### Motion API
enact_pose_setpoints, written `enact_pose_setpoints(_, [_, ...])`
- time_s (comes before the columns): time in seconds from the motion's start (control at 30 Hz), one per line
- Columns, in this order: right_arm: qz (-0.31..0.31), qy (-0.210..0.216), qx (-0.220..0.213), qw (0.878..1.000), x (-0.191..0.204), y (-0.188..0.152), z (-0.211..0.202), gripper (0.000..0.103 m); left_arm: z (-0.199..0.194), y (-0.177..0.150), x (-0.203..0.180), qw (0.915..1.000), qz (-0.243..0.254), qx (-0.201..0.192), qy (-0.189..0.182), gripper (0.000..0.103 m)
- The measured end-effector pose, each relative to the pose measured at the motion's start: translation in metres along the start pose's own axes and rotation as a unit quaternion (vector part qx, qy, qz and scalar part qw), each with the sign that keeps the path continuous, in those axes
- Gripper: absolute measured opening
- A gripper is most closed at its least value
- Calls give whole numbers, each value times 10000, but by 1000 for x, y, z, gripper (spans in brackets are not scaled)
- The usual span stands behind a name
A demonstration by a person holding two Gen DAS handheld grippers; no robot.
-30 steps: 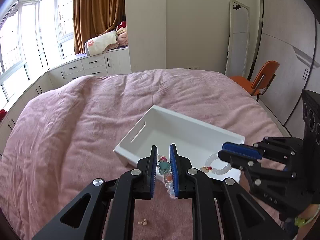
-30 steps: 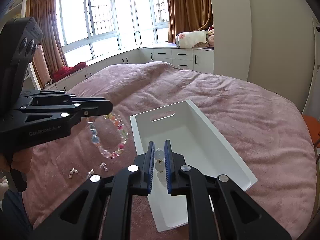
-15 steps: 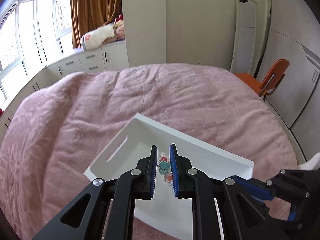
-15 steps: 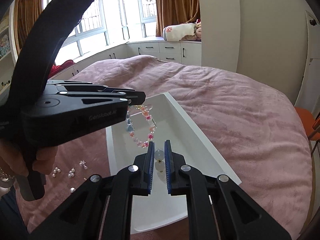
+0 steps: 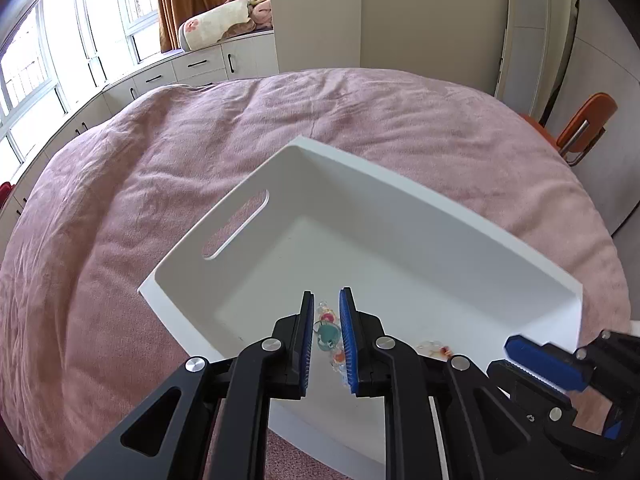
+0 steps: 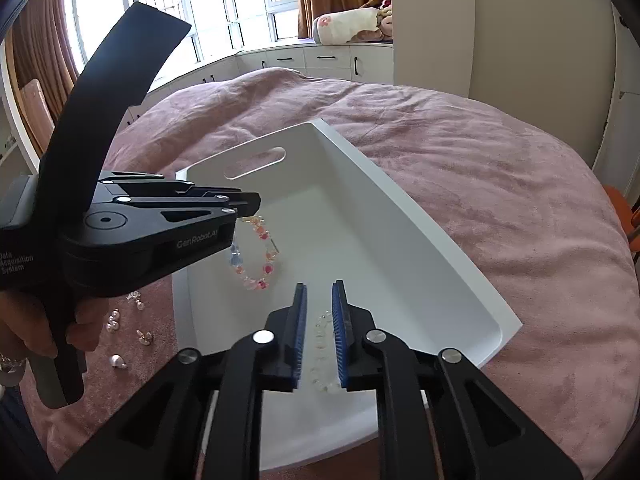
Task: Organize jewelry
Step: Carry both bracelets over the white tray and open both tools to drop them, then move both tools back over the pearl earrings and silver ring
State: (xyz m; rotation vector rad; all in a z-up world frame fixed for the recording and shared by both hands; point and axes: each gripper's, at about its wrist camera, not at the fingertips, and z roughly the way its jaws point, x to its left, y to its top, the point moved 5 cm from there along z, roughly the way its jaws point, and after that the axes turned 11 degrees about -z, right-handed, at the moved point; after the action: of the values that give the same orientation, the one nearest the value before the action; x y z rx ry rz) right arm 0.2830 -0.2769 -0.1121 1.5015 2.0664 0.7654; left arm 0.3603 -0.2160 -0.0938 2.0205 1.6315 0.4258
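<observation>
A white bin [image 5: 400, 216] [image 6: 400, 240] lies on the pink bed. My left gripper [image 5: 325, 332] is shut on a colourful bead bracelet [image 5: 328, 332]. In the right wrist view the left gripper [image 6: 250, 200] holds this bracelet [image 6: 256, 256] hanging down into the bin. My right gripper [image 6: 319, 308] is slightly open over the bin's near end. A clear-white bead bracelet [image 6: 324, 356] lies on the bin floor between and below its fingers. The left wrist view shows the right gripper's fingers [image 5: 540, 364] at the lower right.
Several small pearl earrings [image 6: 124, 328] lie loose on the pink bedspread [image 6: 500, 200] left of the bin. An orange chair [image 5: 580, 128] stands beyond the bed's right edge. White cabinets and windows run along the far wall.
Both grippers moved over the bin. My right gripper opened and let the clear-white bracelet drop onto the bin floor. My left gripper lowered the colourful bracelet into the bin.
</observation>
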Motion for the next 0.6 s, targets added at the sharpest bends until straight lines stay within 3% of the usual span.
enact_pose_setpoints(0.03, [-41,-95,20,9999,0,-1,0,53,0,-2,1,10000,6,-7,43,29])
enact_pose_setpoints(0.07, [-82,-207,11,9998,1,-1,-1,58,-2,-3,3,10000,4,-38,60,40])
enact_pose_setpoints(0.37, [-435,-355,-244,9981,25,9,-21,60,-52,2,45,9983,-104,-570,-49,55])
enact_pose_setpoints(0.5, [-714,-131,-489,9962,60,17,-42,73,-89,-3,81,9961,10,-880,-5,68])
enact_pose_setpoints(0.6, [-934,177,-600,9937,94,17,-52,73,-114,-18,117,9940,65,-1085,77,79])
